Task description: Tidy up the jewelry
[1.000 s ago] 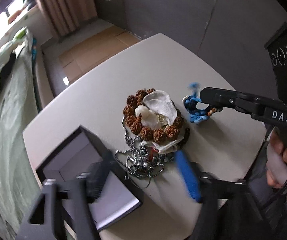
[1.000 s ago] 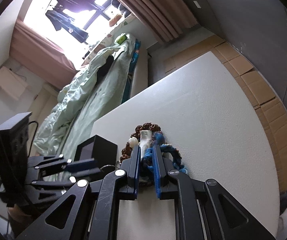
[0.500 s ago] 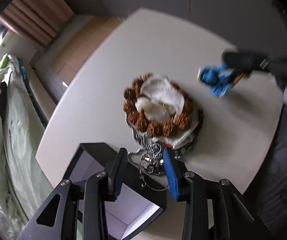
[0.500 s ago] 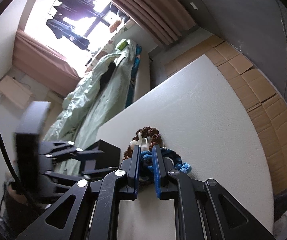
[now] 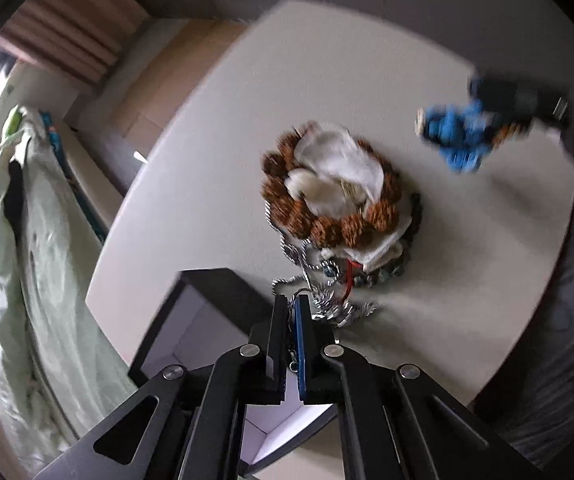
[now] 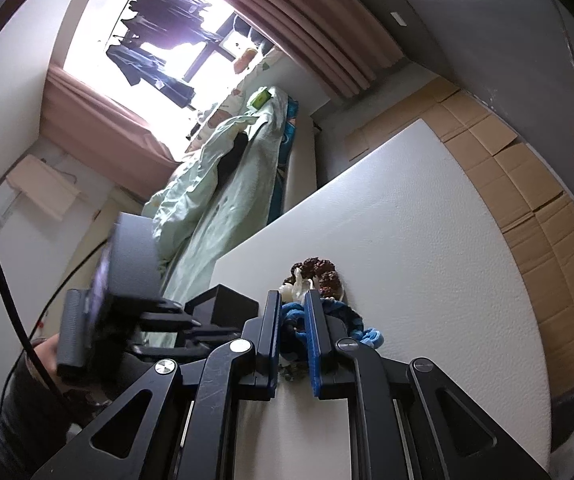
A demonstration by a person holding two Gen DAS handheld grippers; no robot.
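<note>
**Q:** Jewelry [image 5: 335, 200] is lying where, and what is hard to make out?

**A:** It is sitting heaped in the middle of the white tabletop [image 5: 367, 60]: a ring of brown beads [image 5: 327, 224] around a crumpled white cloth [image 5: 339, 160], with a tangle of silver chain [image 5: 319, 280] spilling toward the camera. The left wrist view is blurring with motion, so single links and small pieces are not reading clearly. An open black box [image 5: 207, 320] with a pale inside is partly hiding behind the left tongs [image 5: 292, 308].

**Q:** What are the left tongs doing?

**A:** They are pointing steeply down at the near edge of the chain tangle. Their jaws have just been closing and are now standing almost together. A thin loop of chain seems to be sitting at their tips, but I cannot tell whether it is being pinched.

**Q:** And the right tongs?

**A:** The right tongs [image 6: 293, 316] are standing narrow, clamping a blue braided bracelet [image 6: 291, 320], which is bunching between the pads and trailing off to the right. In the left wrist view that bracelet is showing as a blue smear, well apart from the heap. Behind the right tongs the beads are peeking out, mostly covered.
</note>
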